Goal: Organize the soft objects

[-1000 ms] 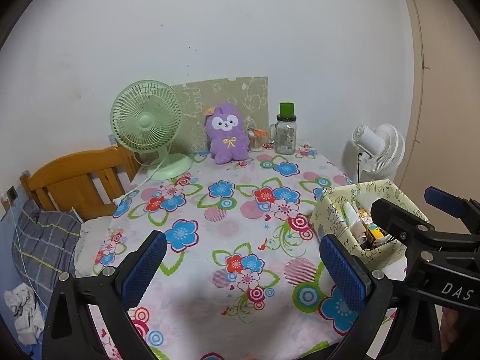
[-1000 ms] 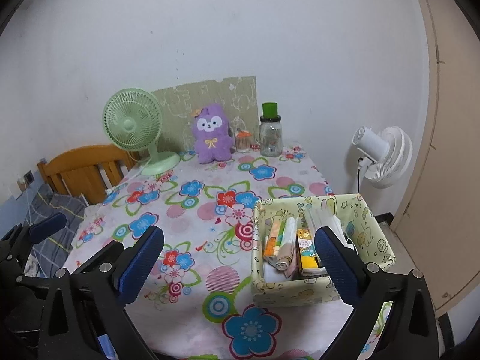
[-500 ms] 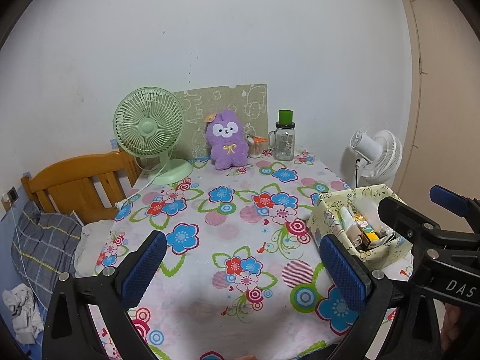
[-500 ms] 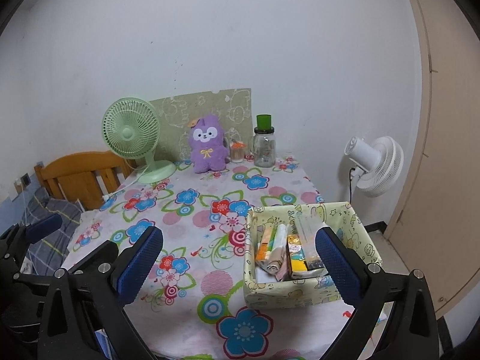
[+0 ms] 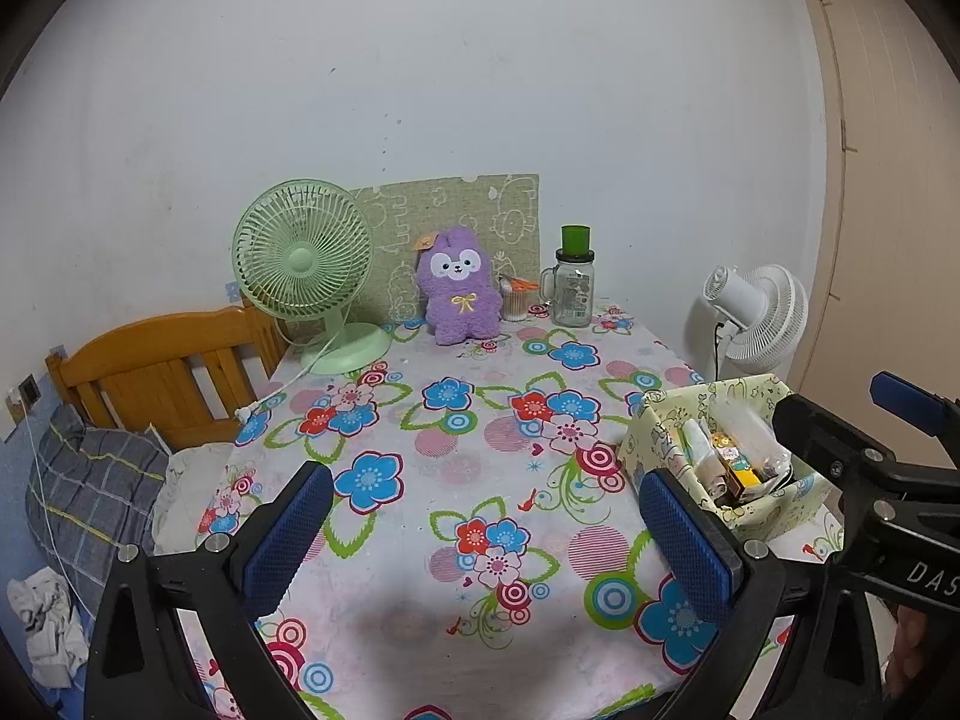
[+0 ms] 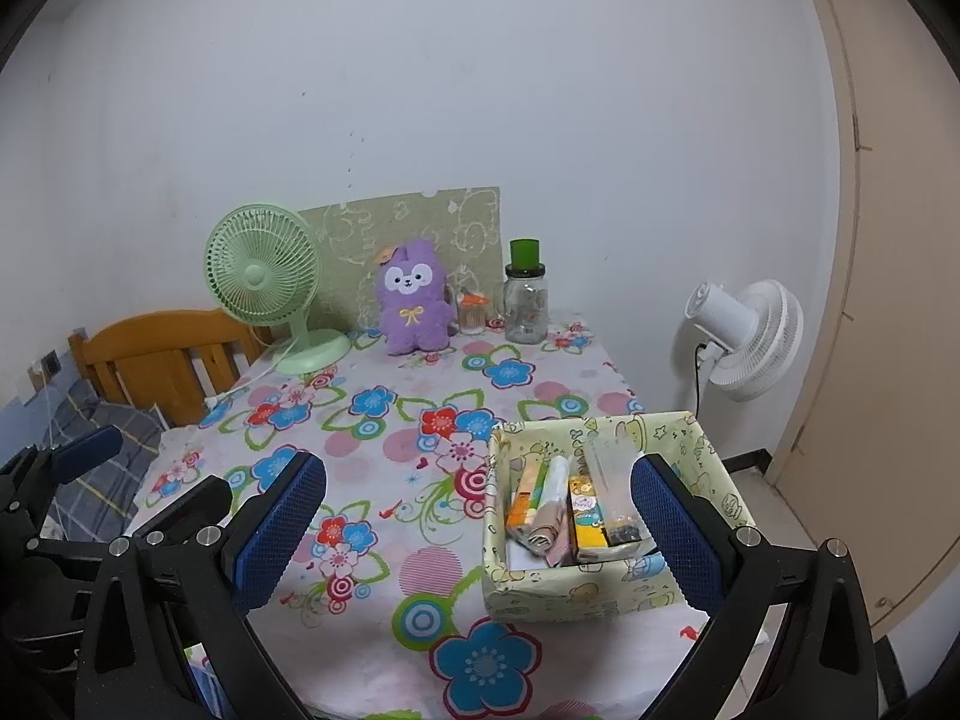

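A purple plush toy [image 5: 459, 288] sits upright at the far edge of the flowered table [image 5: 456, 468], against a green patterned board; it also shows in the right wrist view [image 6: 414, 306]. A pale green patterned box [image 6: 600, 594] holding tubes and packets stands at the table's near right; it also shows in the left wrist view [image 5: 654, 438]. My left gripper [image 5: 486, 534] is open and empty above the near edge of the table. My right gripper [image 6: 477, 531] is open and empty, its right finger in front of the box.
A green desk fan [image 5: 303, 264] stands at the far left of the table, its cord trailing off the left edge. A glass jar with a green lid [image 5: 574, 288] and a small cup stand beside the toy. A wooden bed frame [image 5: 150, 366] is left, a white floor fan [image 5: 756, 318] right.
Both grippers have drawn back and risen a little from the table, so the toy, fan and box look smaller. Both stay open and empty.
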